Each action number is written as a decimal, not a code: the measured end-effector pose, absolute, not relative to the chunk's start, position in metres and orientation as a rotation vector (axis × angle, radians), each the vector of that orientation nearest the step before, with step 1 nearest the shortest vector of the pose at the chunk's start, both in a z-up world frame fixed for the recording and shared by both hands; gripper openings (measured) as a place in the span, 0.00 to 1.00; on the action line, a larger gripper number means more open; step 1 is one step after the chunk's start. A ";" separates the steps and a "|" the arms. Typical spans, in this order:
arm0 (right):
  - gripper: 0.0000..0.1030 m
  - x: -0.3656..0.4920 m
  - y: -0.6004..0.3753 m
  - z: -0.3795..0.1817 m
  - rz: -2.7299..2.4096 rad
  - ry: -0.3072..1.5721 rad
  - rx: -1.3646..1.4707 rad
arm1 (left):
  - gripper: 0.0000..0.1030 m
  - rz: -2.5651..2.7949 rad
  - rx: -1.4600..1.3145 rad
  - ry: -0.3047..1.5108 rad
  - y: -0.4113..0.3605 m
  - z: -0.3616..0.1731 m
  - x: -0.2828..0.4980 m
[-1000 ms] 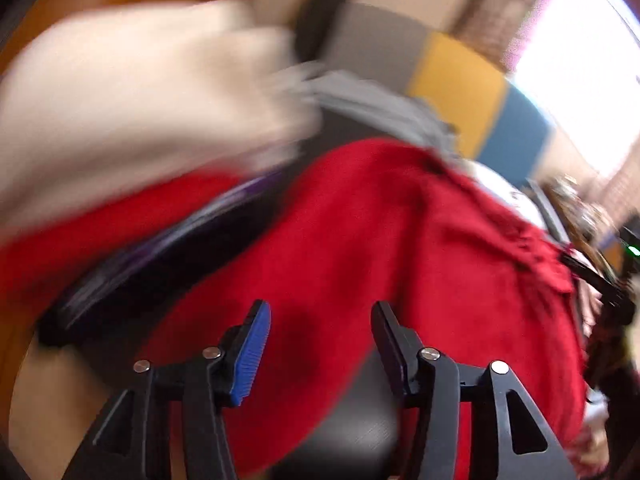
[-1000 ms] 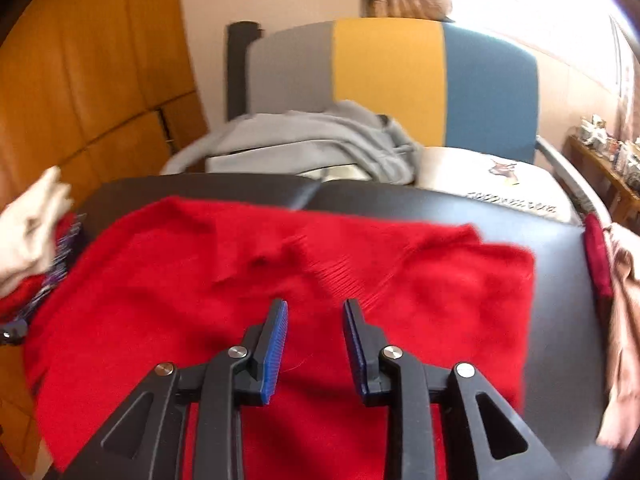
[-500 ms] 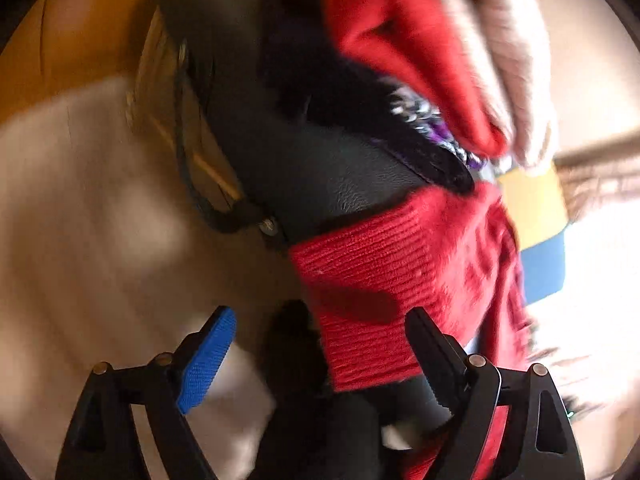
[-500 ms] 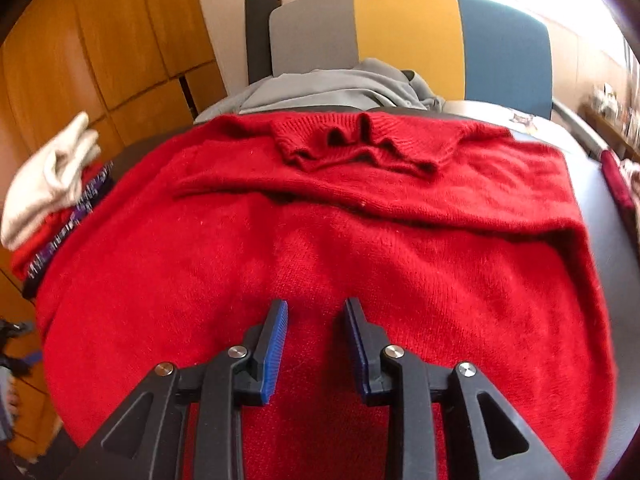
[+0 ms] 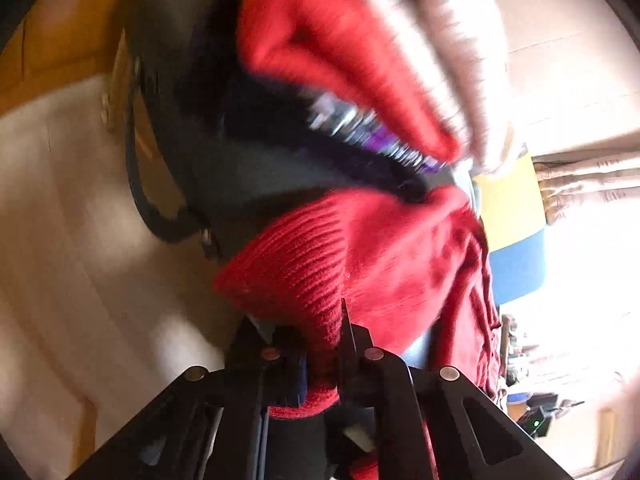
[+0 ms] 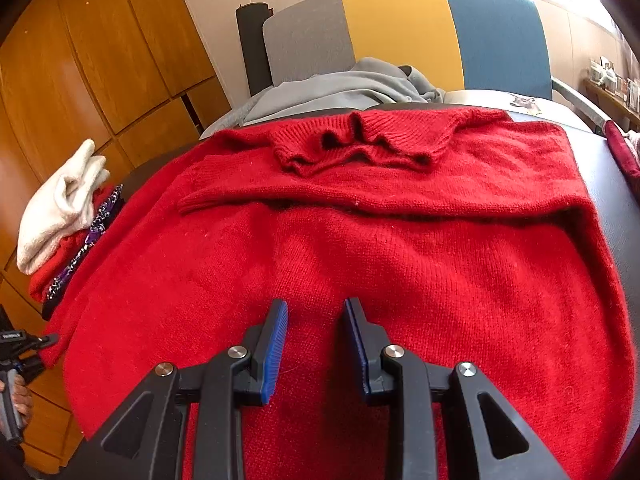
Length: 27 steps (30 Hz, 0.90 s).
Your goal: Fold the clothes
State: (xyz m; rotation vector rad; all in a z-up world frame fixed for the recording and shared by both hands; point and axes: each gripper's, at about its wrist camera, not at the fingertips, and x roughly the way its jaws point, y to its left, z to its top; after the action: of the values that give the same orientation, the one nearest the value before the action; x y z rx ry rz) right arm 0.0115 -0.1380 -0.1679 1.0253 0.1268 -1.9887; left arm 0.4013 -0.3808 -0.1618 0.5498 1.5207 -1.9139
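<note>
A red knit sweater point(image 6: 360, 248) lies spread on a black table point(image 6: 616, 200), collar at the far side, one sleeve folded across the chest. My right gripper point(image 6: 316, 320) hovers open and empty just above the sweater's near part. My left gripper point(image 5: 324, 344) is shut on the sweater's ribbed edge point(image 5: 304, 272) at the table's left side; it also shows at the far left of the right wrist view point(image 6: 24, 344).
A stack of folded clothes, cream point(image 6: 60, 204) on top of red and black, sits at the table's left edge. A grey garment point(image 6: 340, 88) lies on the grey, yellow and blue chair point(image 6: 400, 28) behind. Wooden cabinets stand on the left.
My left gripper swung to the table's left side and closed on the sweater's ribbed edge. The right gripper came nearer and lower over the sweater and stays open.
</note>
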 end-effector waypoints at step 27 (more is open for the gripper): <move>0.29 -0.007 -0.120 -0.174 -1.887 -0.108 1.069 | 0.20 -2.613 1.288 0.896 -0.259 -0.086 -0.007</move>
State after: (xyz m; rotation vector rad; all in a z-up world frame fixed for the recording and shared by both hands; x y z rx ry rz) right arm -0.0071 -0.1198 -0.1740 1.0688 -0.1079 -1.8868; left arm -0.0066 -0.2590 -0.0856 1.2879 0.8964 -2.6126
